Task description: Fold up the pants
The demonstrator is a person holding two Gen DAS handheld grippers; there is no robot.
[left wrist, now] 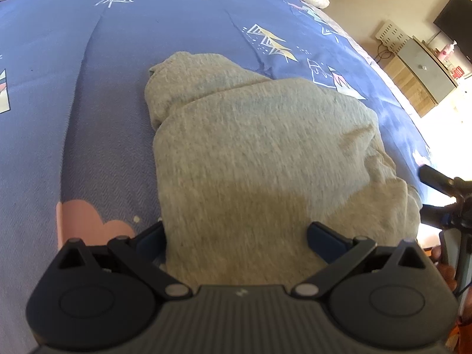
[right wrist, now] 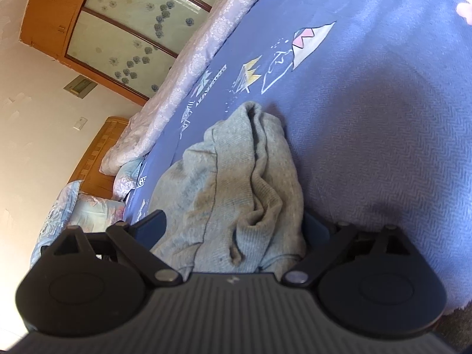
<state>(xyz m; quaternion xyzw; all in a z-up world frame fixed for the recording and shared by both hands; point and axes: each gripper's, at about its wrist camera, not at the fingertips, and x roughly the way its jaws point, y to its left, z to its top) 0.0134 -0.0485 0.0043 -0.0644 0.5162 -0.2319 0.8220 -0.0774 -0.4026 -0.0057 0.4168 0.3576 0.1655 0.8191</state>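
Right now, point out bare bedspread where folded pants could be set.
Bare: the blue bedspread between the grey pants and the pink cloud print; also the stretch beside the pants in the right wrist view. Crowded: both grippers straddle the pants' near end.

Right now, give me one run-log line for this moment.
pants: folded bundle on bed | left gripper: open, straddling near edge | right gripper: open, cloth between fingers, unpinched

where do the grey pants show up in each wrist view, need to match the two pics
Left wrist view: the grey pants fill the centre, folded in a bundle, running from mid-picture down between the open tongs.
Right wrist view: the pants lie centre and lower centre, bunched in long folds, reaching down between the wide-open tongs.
Shared landmark: the blue bedspread with its printed triangle trees, under the pants in both.
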